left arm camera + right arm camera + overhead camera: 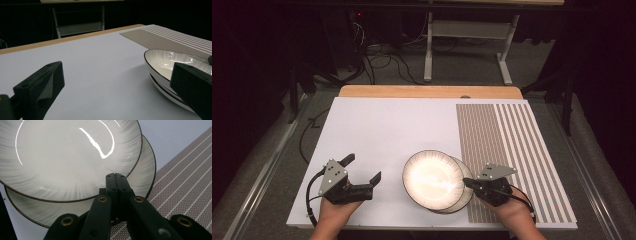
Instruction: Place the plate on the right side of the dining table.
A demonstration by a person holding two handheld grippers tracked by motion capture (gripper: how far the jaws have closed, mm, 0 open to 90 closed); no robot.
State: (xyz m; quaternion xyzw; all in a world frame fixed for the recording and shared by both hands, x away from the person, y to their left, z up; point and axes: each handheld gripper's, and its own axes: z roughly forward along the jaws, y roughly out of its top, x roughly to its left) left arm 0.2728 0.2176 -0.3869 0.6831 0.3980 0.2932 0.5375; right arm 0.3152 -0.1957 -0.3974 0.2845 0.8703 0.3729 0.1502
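Right gripper view shows your right tongs (pixel 115 178) pressed together at the top plate's (pixel 67 157) 5 o'clock rim; left tongs (pixel 363 169) gape. Next, probably separate the stack.

The top plate (pixel 432 179) covers most of the bottom plate (pixel 466 192). In the right gripper view, the closed jaws hide where they meet a plate's rim.

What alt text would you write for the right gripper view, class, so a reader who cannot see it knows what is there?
Two stacked white plates with dark rims, the top plate offset on the lower plate, lie ahead of the right tongs, whose black jaws are pressed together over the lower plate's near edge. A brown striped mat lies to the right on the white table.
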